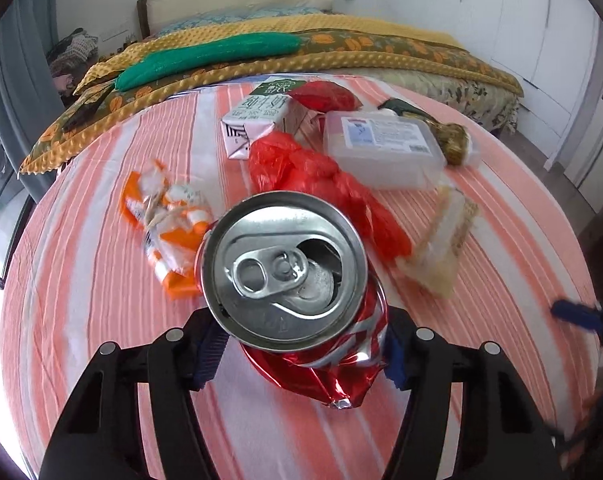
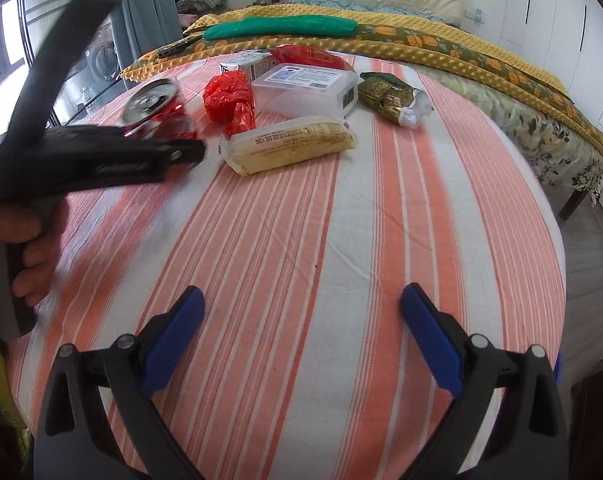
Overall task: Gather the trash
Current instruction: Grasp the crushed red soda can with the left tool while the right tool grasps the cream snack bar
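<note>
A crushed red drink can sits tilted on the striped tablecloth, its silver top towards the left wrist camera. My left gripper is shut on the can, one blue pad on each side of its crumpled body. In the right wrist view the can shows at the far left behind the left gripper's black finger, which a hand holds. My right gripper is open over bare cloth near the table's front edge, with nothing between its pads.
Beyond the can lie an orange-white wrapper, a knotted red bag, a milk carton, a clear lidded box, a yellow noodle pack and a green-gold packet. A bed stands behind the table.
</note>
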Tool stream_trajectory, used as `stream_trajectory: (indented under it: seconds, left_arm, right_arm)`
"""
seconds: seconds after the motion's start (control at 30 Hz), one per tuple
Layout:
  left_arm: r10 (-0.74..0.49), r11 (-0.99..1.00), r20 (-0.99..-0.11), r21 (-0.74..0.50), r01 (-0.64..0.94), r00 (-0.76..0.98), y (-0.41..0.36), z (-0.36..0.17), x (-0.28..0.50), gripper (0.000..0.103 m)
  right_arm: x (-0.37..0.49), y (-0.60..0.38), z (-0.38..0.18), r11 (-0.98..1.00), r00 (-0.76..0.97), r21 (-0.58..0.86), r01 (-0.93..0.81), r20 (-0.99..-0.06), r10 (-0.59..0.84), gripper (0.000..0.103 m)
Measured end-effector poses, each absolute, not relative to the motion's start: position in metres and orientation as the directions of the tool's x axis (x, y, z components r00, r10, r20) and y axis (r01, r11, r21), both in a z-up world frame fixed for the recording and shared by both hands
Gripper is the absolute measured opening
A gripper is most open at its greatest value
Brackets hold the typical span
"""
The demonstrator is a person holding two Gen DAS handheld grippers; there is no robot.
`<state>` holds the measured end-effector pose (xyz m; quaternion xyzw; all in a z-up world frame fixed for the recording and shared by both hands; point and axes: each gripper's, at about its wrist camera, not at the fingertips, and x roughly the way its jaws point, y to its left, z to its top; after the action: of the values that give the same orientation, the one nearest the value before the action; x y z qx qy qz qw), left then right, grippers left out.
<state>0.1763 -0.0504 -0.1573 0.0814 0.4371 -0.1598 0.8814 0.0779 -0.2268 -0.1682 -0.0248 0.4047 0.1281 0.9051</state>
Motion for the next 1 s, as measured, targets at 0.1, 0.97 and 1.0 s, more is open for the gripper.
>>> stream_trajectory:
  seconds: [0.1,0.97,1.0]
  left_arm:
    - [-0.245,0.922,-0.807,-0.024,0.386,0.537,-0.033,-0.156,0.146,0.063]
    - [-0.191,0.935,-0.823,0.014,0.356,0.534,-0.013,-0.168,0.125,0.097]
    - [-0.191,0.935,-0.823,0.013,0.355,0.534,-0.013,-0.168,0.125,0.097]
  right_arm:
    - [0.078,-0.227,-0.168,0.966,0.64,0.057,-0.251,-0.739,0.21,0.095]
    - [0.172,-0.214,-0.136,0.923,0.629,0.384,0.012,-0.721,0.291,0.062]
    - [0.178,-0.211,-0.137,0.936,0.629,0.35,0.036,-0.735,0.251,0.062]
